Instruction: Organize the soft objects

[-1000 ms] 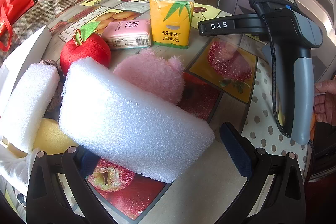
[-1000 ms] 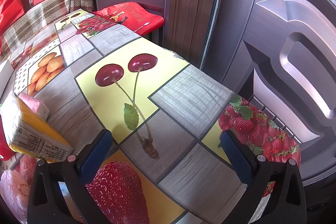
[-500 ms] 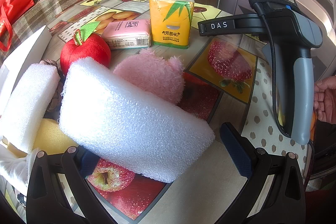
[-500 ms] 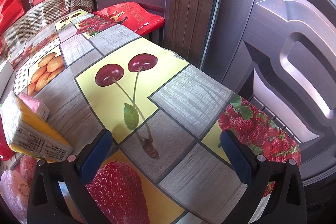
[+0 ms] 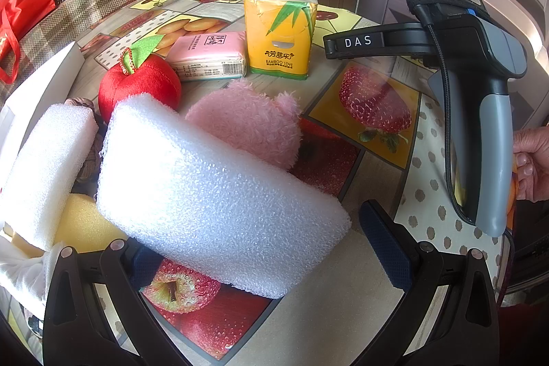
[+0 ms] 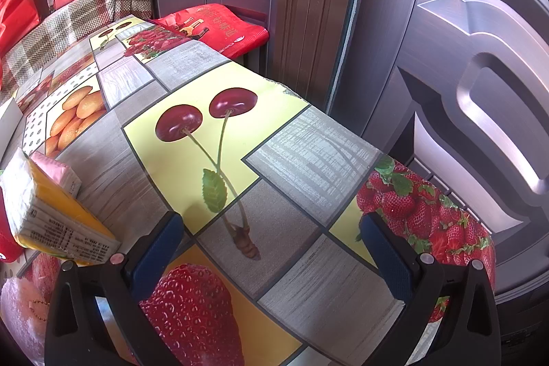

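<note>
My left tongs (image 5: 271, 249) gape around the foam block (image 5: 212, 194), lying slantwise across them; right tongs (image 6: 271, 249) gape, empty, farther.

My tabletop (image 5: 370, 263) wears a fruit-print cloth of strawberries, cherries and apples. On it a yellow tissue pack (image 5: 279, 33) stands upright, a pink tissue pack (image 5: 209, 55) lying flat just beside it. Nearer me sit a red plush apple (image 5: 140, 84), a pink fluffy toy (image 5: 247, 122) and a big white foam block (image 5: 212, 194), tilted against the toy.
</note>
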### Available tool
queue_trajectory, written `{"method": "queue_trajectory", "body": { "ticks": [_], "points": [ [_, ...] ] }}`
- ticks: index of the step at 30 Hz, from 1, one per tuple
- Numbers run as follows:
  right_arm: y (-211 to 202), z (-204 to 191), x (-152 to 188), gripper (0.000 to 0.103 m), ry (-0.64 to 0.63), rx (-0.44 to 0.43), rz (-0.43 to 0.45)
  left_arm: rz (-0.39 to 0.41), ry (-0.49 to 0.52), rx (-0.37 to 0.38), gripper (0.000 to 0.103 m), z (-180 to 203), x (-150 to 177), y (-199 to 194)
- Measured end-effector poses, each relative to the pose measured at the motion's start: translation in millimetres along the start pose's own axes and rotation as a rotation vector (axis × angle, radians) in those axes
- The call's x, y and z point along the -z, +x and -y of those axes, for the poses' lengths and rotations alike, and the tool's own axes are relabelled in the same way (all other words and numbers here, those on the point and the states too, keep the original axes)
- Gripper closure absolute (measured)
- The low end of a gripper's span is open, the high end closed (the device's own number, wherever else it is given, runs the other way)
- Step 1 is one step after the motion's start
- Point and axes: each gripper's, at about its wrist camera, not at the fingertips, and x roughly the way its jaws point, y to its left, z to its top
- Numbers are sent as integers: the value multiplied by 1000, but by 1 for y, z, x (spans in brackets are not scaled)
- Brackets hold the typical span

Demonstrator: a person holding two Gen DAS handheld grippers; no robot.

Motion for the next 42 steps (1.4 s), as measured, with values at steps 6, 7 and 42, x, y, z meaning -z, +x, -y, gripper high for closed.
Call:
{"method": "queue_trajectory", "body": {
  "ticks": [6,7,42],
  "points": [
    [0,0,0,0,0,0,1,-2,0,0,1,0,0,0],
    [0,0,0,0,0,0,1,-2,0,0,1,-1,0,0],
    [-4,4,1,0,14,12,-38,-25,26,-4,1,-5,-8,1]
  ]
}}
